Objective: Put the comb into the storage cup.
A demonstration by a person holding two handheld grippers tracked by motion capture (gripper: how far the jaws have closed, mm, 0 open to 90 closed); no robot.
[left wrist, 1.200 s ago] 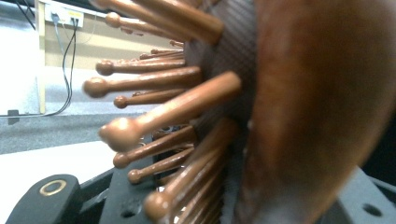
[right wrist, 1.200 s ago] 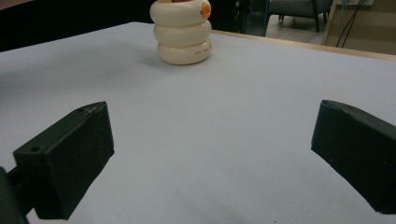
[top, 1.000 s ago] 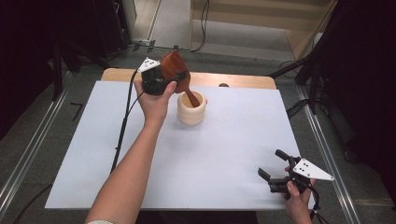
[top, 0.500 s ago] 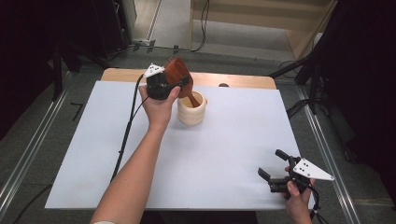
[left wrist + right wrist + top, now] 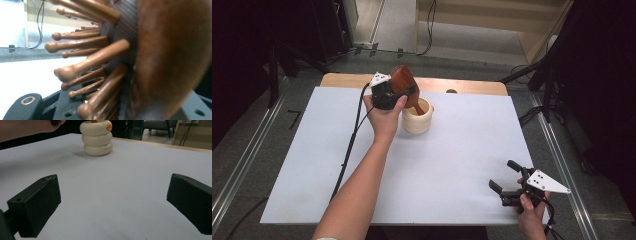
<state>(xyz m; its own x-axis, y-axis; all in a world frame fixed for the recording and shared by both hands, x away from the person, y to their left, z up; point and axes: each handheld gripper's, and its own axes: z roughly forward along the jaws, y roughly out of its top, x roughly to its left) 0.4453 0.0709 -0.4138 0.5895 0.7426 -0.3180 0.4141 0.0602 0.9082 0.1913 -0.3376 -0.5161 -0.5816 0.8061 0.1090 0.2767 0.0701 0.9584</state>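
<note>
Hairbrush [image 5: 402, 80]: our left gripper [image 5: 388, 93] clamps its head, the handle already inside the cream holder [image 5: 417, 116]; release remains. Our right gripper [image 5: 511, 186] waits, jaws apart.

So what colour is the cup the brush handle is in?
Cream, with a small orange mark near the rim; the right gripper view shows it best.

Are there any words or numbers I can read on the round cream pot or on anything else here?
Cream pot: a short line of tiny dark print on its lowest ring, too small and blurred to read.
Cream pot, orange round mark near the rim: too blurred to tell if it bears any letters.
Wooden hairbrush held in the left gripper: no text seen.
White table cover: no text seen.
</note>
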